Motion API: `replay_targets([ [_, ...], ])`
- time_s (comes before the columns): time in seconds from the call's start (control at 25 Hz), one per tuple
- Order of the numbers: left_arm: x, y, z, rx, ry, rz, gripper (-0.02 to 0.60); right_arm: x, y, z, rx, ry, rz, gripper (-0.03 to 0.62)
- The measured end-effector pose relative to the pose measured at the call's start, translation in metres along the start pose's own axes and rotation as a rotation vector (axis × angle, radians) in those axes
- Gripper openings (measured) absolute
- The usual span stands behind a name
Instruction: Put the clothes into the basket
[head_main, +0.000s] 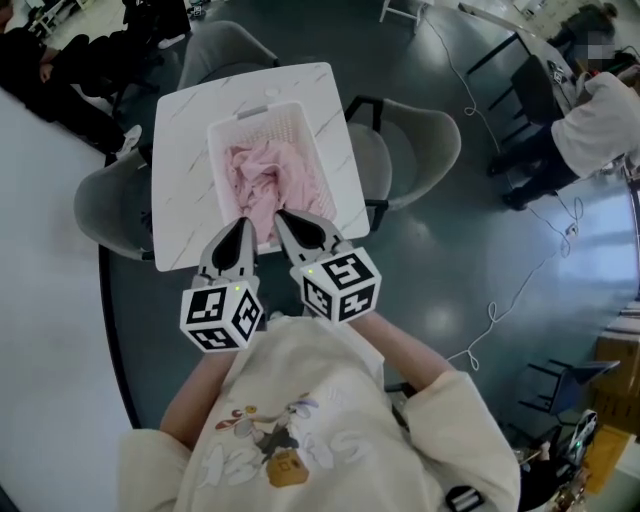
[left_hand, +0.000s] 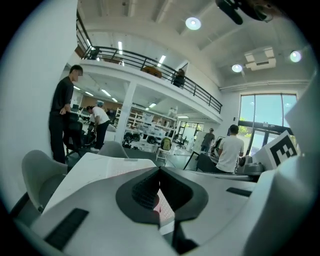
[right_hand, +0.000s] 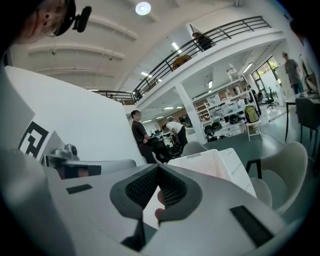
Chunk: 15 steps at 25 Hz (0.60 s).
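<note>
Pink clothes (head_main: 268, 180) fill the basket (head_main: 262, 108) just beyond left hand-held gripper (head_main: 243, 222) and right hand-held gripper (head_main: 282, 214), both pressed together.

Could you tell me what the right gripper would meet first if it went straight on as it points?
Probably the near wall of the white basket, pink clothes behind it; the right gripper may instead clear the rim.
</note>
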<state>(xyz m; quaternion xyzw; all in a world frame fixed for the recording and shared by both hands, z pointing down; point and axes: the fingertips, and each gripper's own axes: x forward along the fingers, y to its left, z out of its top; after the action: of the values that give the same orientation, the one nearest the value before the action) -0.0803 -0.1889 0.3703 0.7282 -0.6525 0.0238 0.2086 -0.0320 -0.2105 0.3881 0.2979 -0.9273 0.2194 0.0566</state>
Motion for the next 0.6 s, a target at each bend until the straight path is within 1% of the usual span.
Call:
replay_targets([
  [0.16,-0.016,-0.01,0.002,0.03,-0.029,-0.027,0.009,-0.015,0.012,0.004,-0.041,-0.024,0.0,0.008],
  [0.36,-0.031,-0.014,0.002,0.055,-0.047,-0.05,0.009,-0.029,0.022,0.01,-0.052,-0.064,-0.011,0.008],
  [0.6,-0.051,-0.022,0.003,0.061,-0.07,-0.081,0.009,-0.039,0.04,0.009,-0.069,-0.092,0.003,0.008],
])
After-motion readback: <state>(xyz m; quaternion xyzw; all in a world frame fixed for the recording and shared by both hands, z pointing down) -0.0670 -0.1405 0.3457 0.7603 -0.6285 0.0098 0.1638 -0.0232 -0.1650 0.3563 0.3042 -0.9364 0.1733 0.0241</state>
